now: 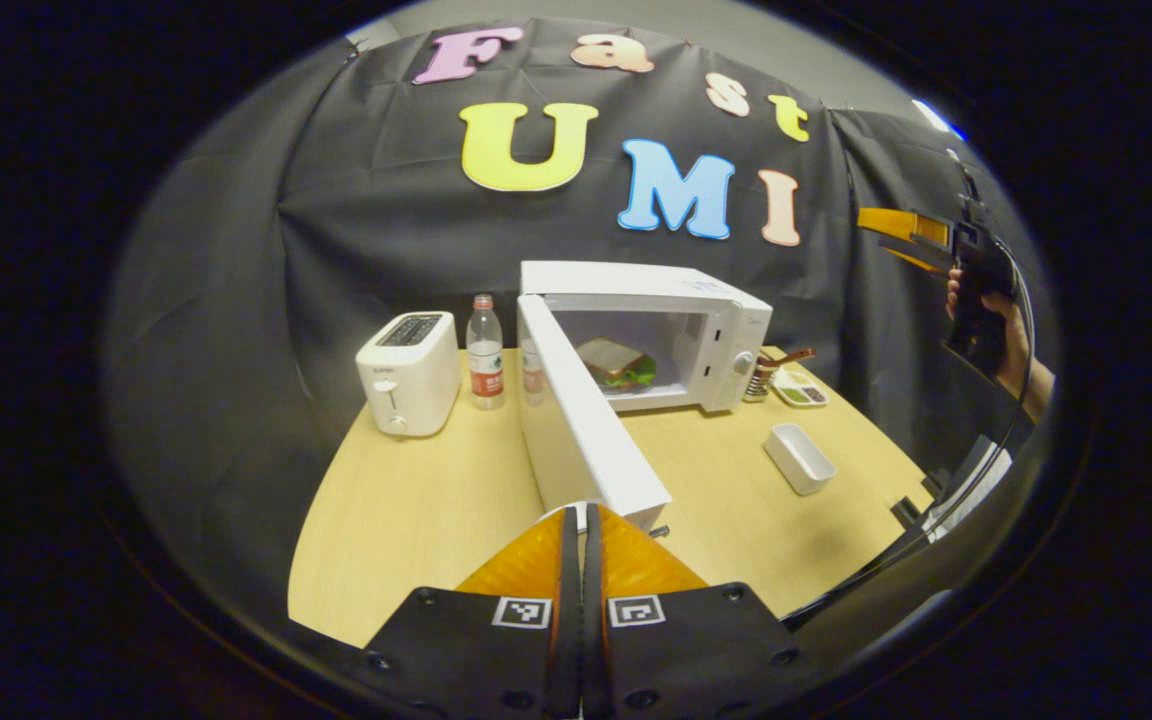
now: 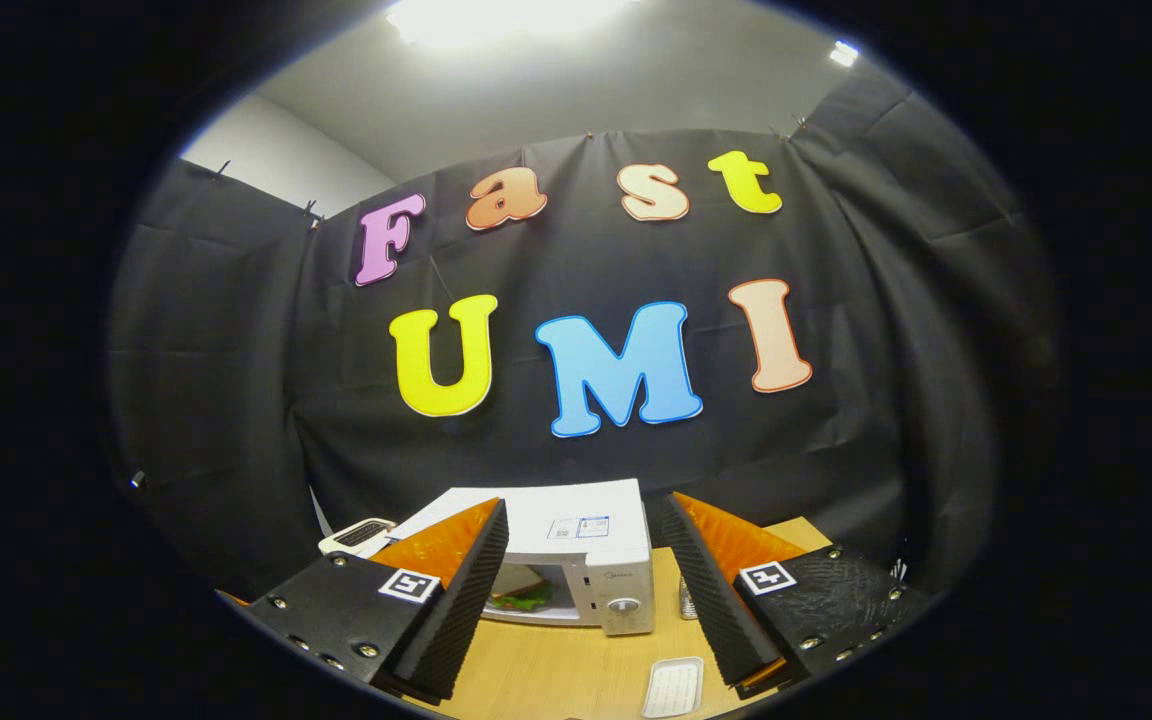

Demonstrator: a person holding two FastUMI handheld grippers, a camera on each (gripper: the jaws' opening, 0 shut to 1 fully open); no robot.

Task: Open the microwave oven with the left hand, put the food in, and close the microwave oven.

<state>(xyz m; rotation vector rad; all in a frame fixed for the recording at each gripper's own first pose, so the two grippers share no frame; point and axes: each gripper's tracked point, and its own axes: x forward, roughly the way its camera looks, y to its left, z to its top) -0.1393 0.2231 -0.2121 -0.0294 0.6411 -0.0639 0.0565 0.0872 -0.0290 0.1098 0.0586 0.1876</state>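
With the sandwich (image 1: 618, 364) already inside the microwave (image 1: 681, 330), the pressed-together left tongs (image 1: 581, 515) just before its swung-out door (image 1: 586, 430) could slip off mid-push and leave it ajar, while the right tongs (image 2: 584, 590) hang spread above.

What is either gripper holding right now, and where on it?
Nothing. The left gripper is shut on nothing, just short of the open microwave door. The right gripper is open, raised, with empty jaws.

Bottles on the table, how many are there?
1 for sure: a water bottle stands between the toaster and the open microwave door. Something bottle-like shows right behind the door's edge, too hidden to count.
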